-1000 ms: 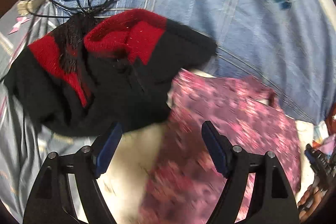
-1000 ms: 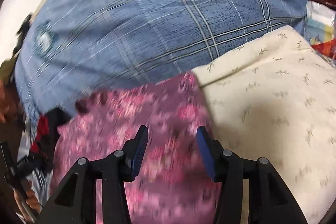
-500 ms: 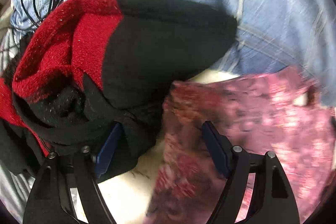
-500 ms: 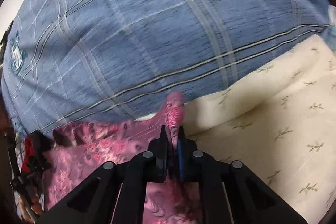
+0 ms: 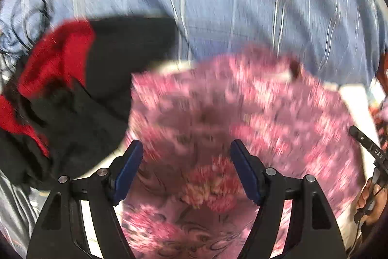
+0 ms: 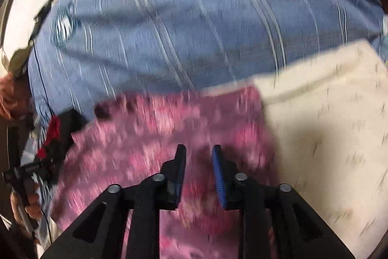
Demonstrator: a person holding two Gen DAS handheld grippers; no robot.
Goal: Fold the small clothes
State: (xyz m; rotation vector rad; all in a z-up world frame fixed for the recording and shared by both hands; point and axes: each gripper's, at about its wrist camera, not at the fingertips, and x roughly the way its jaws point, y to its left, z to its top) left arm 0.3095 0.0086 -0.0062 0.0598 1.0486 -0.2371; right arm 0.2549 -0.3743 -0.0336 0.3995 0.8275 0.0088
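A pink floral garment lies spread on a cream sheet, blurred by motion; it also shows in the right wrist view. My left gripper is open just above the garment's near part, with nothing between its fingers. My right gripper is open by a narrow gap over the garment near its right edge, holding nothing. A black and red knit sweater lies bunched to the left of the pink garment.
A blue plaid blanket covers the bed behind the clothes, also in the right wrist view. A cream patterned sheet lies to the right. Black cables lie at far left. The other hand-held gripper shows at right.
My right gripper, shut on the pink garment's corner half a second ago, has opened and let it go. The garment now lies flatter. My left gripper has moved right over the pink garment.
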